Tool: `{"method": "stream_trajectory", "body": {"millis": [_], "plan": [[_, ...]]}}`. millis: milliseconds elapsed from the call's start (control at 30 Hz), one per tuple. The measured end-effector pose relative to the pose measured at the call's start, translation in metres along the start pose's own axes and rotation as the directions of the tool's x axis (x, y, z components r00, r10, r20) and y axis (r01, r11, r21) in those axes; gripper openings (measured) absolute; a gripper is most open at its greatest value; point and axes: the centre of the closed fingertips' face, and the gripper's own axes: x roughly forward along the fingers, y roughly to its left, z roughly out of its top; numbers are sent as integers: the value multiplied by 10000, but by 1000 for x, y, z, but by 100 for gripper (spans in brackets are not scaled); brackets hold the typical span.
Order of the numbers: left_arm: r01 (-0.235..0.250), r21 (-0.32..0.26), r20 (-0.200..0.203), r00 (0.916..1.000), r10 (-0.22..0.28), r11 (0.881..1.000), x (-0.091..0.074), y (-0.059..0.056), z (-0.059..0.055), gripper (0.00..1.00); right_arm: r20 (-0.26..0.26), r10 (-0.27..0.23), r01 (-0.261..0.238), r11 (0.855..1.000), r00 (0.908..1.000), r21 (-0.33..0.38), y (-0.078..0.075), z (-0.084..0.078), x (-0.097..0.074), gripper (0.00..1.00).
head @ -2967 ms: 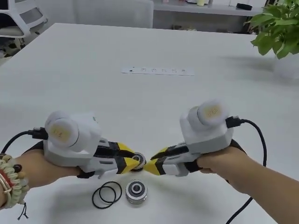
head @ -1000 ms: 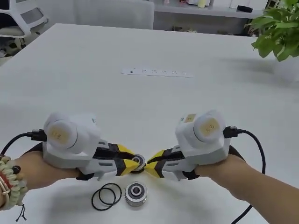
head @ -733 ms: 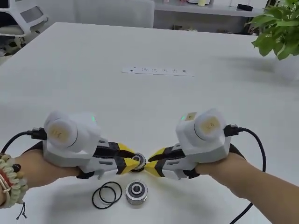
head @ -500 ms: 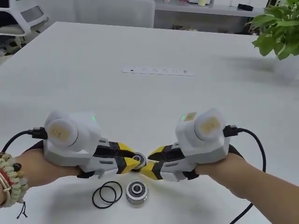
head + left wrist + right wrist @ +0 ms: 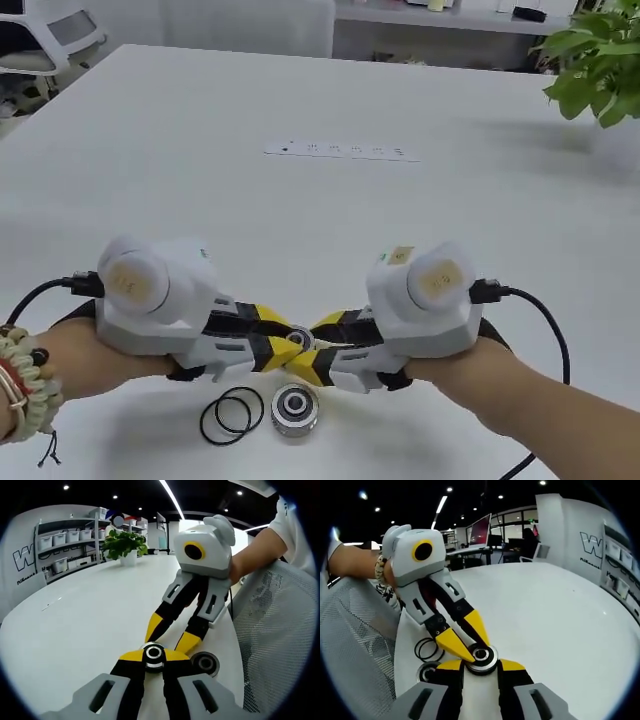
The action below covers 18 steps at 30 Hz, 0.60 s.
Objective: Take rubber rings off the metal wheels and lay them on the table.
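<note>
Left gripper (image 5: 154, 656): jaws closed on a metal wheel (image 5: 482, 656) held at their tips. Right gripper (image 5: 481, 666): jaws narrowly flank the same wheel; whether they pinch it cannot be told. Beneath the meeting jaws, a second wheel (image 5: 295, 408) and two rubber rings (image 5: 230, 414) lie on the table (image 5: 330, 220).

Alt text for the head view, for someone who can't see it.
Two hand-held grippers meet tip to tip above a white table: the left gripper holds a metal wheel, and the right gripper straddles it. In front lie two black rings and a second wheel; a power strip and plant sit farther back.
</note>
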Motion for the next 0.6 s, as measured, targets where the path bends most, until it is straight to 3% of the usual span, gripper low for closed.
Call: {"method": "stream_trajectory", "body": {"millis": [400,467,500,533,600], "plan": [[-8,-37,5,10000,8,10000,0,-2,1,7,-380,226,-241,9990,9990,-388,0,-5,-6,18],[-52,-68,3,10000,52,10000,0,-1,1,7,-560,166,-215,9959,9983,-879,-2,-9,-9,10],[-56,-68,-3,10000,56,10000,0,-1,1,7,-755,152,-204,9974,9970,-687,-2,-13,-10,0],[-21,-74,-2,10000,21,10000,0,-2,1,7,-662,-64,24,9982,9978,-594,-7,-13,-10,0],[-43,-83,-4,10000,43,10000,0,-2,1,7,-611,53,-75,9993,9981,-360,-5,-12,-10,0]]}}
